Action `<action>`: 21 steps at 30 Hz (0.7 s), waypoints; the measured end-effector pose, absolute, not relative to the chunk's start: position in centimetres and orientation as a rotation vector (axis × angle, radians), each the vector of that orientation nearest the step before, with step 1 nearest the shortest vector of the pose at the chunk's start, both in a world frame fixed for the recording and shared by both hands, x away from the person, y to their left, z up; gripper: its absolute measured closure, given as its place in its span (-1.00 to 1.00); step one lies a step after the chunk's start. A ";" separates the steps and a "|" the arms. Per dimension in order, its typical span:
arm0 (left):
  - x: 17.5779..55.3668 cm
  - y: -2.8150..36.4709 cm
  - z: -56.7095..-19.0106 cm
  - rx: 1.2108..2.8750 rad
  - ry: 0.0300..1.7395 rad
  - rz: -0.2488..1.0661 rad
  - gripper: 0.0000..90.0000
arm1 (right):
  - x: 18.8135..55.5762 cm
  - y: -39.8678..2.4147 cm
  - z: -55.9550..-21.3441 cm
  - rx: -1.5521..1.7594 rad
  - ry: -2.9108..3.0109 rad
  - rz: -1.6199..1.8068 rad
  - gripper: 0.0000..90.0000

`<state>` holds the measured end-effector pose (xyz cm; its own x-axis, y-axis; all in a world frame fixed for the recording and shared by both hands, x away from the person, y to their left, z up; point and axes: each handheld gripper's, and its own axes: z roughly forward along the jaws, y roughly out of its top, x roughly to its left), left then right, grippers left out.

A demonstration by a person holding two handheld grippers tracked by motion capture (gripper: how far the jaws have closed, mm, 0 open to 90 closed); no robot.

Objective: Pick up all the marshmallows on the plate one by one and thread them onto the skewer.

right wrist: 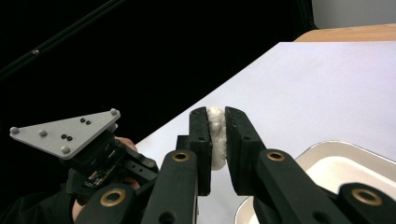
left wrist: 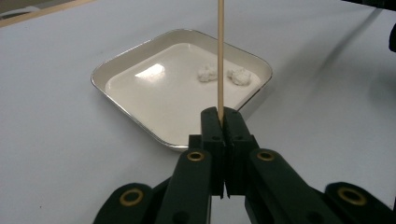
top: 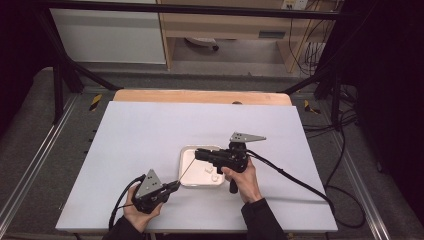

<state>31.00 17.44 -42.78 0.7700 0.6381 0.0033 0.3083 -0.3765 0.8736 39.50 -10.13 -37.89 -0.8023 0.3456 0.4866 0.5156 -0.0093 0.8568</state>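
White table [top: 150, 135], skewer [left wrist: 219, 56] in left hand-held gripper [left wrist: 224, 116]

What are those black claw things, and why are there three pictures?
A person sits at a white table and holds a black pincher tool in each hand. One picture looks down from above. The other two come from little cameras riding on each tool. The left gripper pinches a thin wooden stick that points up over a shiny square tray. Two small white lumps lie in the tray. The right gripper squeezes another white lump, soft-looking, maybe a marshmallow. In that picture you also see the other tool farther off.
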 end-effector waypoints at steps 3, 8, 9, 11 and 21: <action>31.0 17.4 -42.8 1.988 0.713 0.426 0.98 | 39.4 -10.1 -38.0 -0.921 -2.116 -1.927 0.82; 31.0 17.3 -42.8 1.995 0.710 0.434 0.98 | 39.3 -9.9 -38.2 -0.919 -2.119 -1.924 0.82; 31.0 17.2 -42.8 1.999 0.708 0.432 0.98 | 39.3 -9.9 -38.2 -0.919 -2.121 -1.925 0.82; 31.0 17.2 -42.8 2.005 0.710 0.440 0.98 | 39.3 -9.8 -38.3 -0.919 -2.126 -1.918 0.82; 31.0 17.0 -42.9 2.015 0.711 0.435 0.98 | 39.1 -9.5 -38.8 -0.910 -2.127 -1.911 0.84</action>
<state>31.02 17.03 -42.94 0.7701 0.6376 0.0226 0.3105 -0.4055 0.8598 39.11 -9.48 -38.83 -0.8070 0.3381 0.4843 0.5175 0.0098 0.8556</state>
